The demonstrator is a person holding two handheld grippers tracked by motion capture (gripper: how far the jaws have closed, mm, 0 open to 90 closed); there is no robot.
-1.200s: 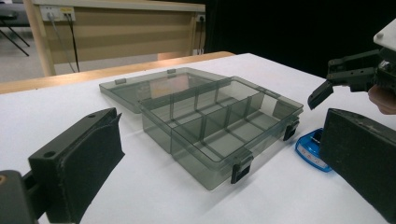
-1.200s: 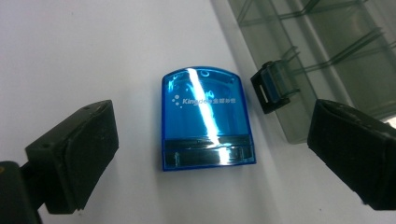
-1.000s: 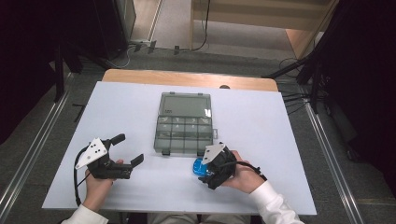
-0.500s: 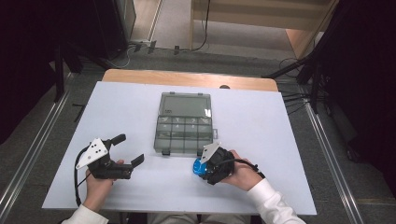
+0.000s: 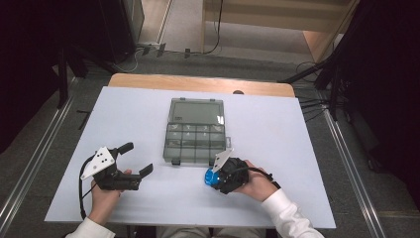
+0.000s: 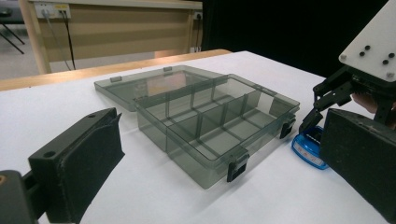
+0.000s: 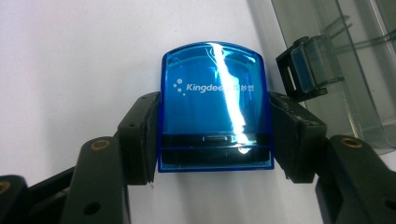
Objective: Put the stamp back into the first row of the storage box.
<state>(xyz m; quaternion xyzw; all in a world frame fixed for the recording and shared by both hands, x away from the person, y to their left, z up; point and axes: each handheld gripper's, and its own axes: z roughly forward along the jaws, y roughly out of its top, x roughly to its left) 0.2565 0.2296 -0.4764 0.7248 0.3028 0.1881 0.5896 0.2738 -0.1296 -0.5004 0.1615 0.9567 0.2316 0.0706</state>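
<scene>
Resting surface: I see a white tabletop with a wooden strip along its far edge.
Organizer: my view has the smoky clear compartment box at mid-tabletop, its lid swung flat open on the far side and black latches on the near wall.
Left claw: the left claw sits in my left hand near the tabletop's front left, jaws spread wide, nothing between them.
Right claw: the right claw is pinching the blue case from both sides.
Blue case: the blue translucent case, printed "Kingdee", lies on the tabletop just beside the box's near right corner.
</scene>
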